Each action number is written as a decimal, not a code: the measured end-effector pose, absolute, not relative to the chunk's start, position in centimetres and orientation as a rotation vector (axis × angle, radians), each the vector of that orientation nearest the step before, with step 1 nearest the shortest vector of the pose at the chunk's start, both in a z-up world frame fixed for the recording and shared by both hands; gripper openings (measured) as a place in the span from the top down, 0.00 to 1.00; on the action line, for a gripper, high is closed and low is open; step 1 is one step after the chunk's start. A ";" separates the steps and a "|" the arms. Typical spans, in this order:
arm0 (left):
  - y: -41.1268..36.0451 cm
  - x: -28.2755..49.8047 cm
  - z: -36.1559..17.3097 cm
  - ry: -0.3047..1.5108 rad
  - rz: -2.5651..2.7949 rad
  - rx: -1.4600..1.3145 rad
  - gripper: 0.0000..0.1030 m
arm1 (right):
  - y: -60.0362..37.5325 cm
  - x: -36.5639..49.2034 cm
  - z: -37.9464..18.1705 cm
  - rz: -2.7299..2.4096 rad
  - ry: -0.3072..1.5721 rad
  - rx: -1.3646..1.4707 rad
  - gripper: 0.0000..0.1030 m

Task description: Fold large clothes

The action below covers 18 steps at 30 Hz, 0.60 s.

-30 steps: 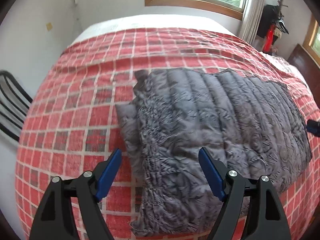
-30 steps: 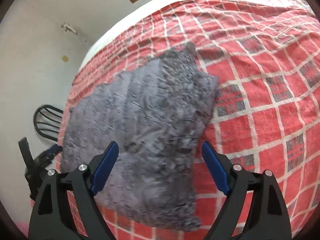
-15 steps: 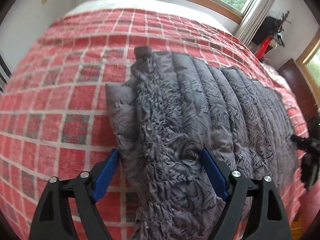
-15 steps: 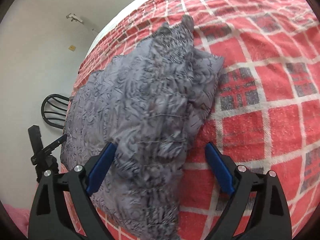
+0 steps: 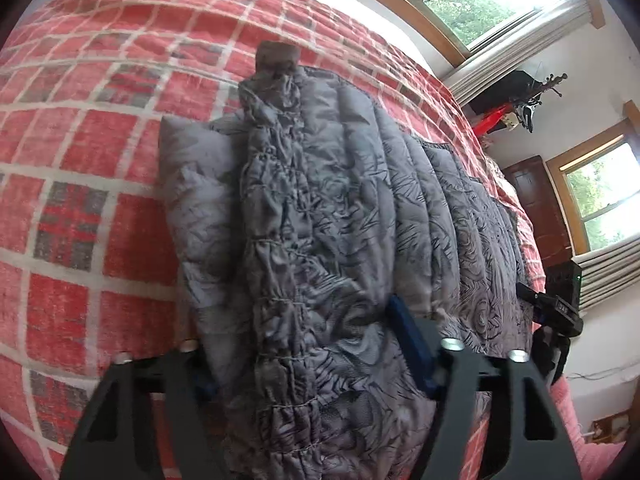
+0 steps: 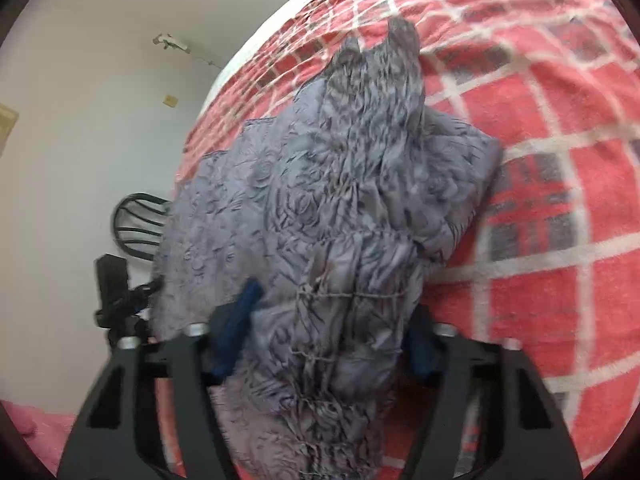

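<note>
A grey quilted jacket (image 5: 340,200) lies folded lengthwise on a red checked bedspread (image 5: 80,160). My left gripper (image 5: 300,340) straddles the gathered end nearest it. Its jaws are closing, the right blue pad (image 5: 408,340) dents the fabric, and the left pad is buried under it. In the right wrist view the jacket (image 6: 320,180) runs away from me. My right gripper (image 6: 334,312) is closing on its bunched end, with the blue pads (image 6: 240,320) pressing in from both sides.
The bedspread (image 6: 560,200) spreads wide to the right of the jacket. A black chair (image 6: 136,224) stands by the white wall beyond the bed's edge. A window (image 5: 500,0) and a dark wooden door (image 5: 536,208) are at the far side.
Both grippers came down onto the jacket's ends and their jaws narrowed from wide apart to pinching the bunched fabric. Both views tilted further down.
</note>
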<state>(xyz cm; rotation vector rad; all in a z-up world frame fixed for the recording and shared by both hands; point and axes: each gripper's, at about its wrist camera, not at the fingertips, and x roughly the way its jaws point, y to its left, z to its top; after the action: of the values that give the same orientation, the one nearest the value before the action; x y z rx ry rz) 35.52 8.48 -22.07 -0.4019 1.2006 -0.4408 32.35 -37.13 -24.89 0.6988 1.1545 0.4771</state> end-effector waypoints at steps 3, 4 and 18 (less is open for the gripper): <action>8.3 34.5 -20.6 1.161 -0.426 -0.370 0.66 | -37.1 32.0 -23.8 0.476 1.133 0.711 0.68; 8.2 34.5 -20.0 1.148 -0.424 -0.364 0.70 | -37.1 31.8 -23.2 0.478 1.123 0.715 0.71; 7.5 24.0 -9.4 1.027 -0.481 -0.271 0.81 | -35.1 22.2 -12.1 0.534 1.034 0.602 0.77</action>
<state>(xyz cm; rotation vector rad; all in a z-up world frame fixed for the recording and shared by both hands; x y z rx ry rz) 24.03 7.54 -9.37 -0.2711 1.0273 -0.4814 22.24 -35.09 -12.08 0.6018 1.0339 0.5343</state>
